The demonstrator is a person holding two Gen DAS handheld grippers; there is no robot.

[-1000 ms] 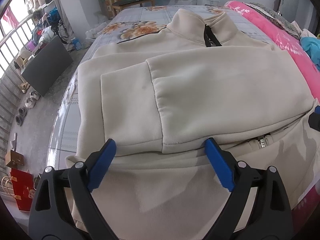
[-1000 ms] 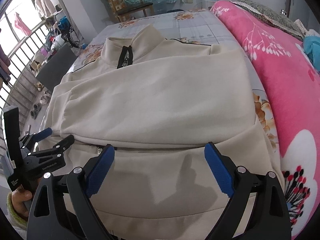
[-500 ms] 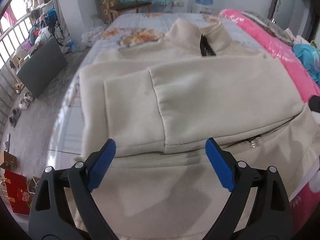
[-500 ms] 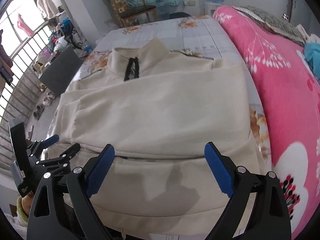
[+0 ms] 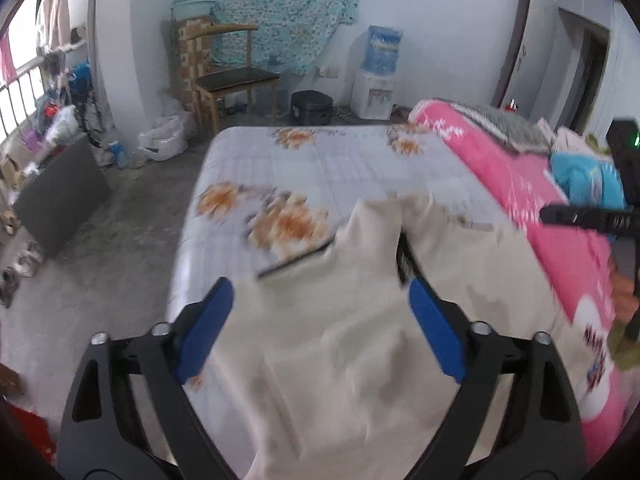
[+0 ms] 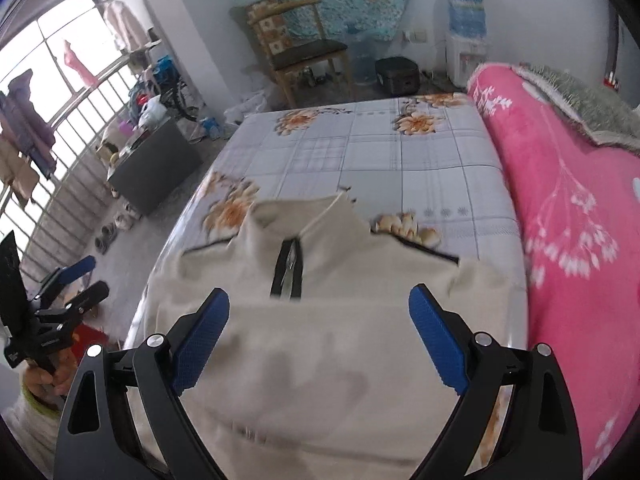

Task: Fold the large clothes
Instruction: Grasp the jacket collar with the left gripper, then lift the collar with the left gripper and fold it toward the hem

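- On the floral bedsheet (image 6: pixel 360 160) lies the cream jacket (image 6: pixel 340 344), collar end toward the far edge of the sheet and hem end nearest the cameras, so its long axis runs down the length of the sheet.
- Its black collar zipper (image 6: pixel 289 270) sits on that axis, aimed at the sheet's far edge.
- Left gripper (image 5: pixel 320 328) hangs above the jacket, blue fingers (image 5: pixel 204 330) spread wide, having just closed in a little, with no cloth pinched between them.
- Right gripper (image 6: pixel 320 336) also hangs over the jacket with fingers (image 6: pixel 202 338) spread wide, gripping nothing.
- Right wrist view alone shows the zipper sharply, plus the left gripper off the sheet's left edge.
- Left wrist view is blurred over the jacket, yet alone shows part of the right gripper over the pink blanket (image 5: pixel 520 184) on the sheet's right side.
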